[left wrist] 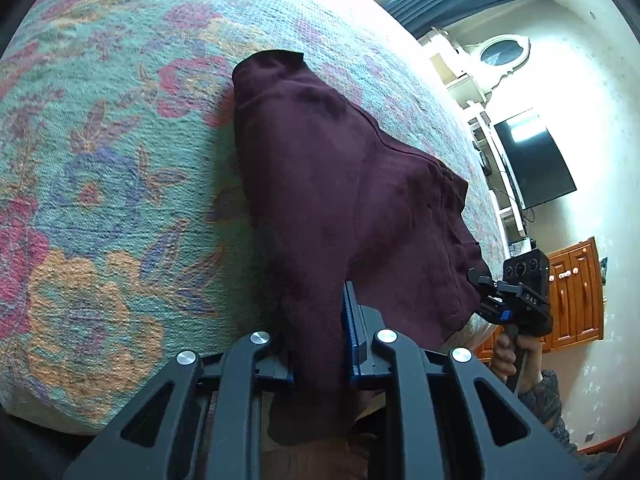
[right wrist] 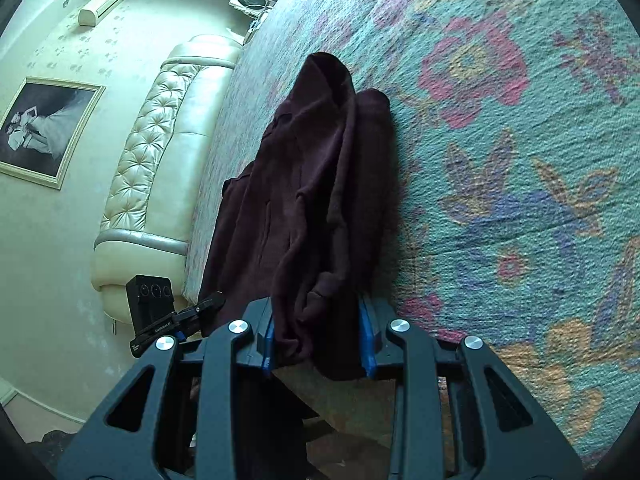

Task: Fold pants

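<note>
Dark maroon pants lie on a floral bedspread, their near end lifted off it. My left gripper is shut on one corner of the pants' near edge; cloth hangs down between its blue pads. My right gripper is shut on the other corner of the pants, bunched between its pads. The right gripper also shows in the left wrist view, and the left gripper in the right wrist view. The far end of the pants rests on the bed.
The bedspread covers a wide bed. A cream tufted headboard and a framed picture stand on one side. A wall TV and a wooden cabinet stand on the other side.
</note>
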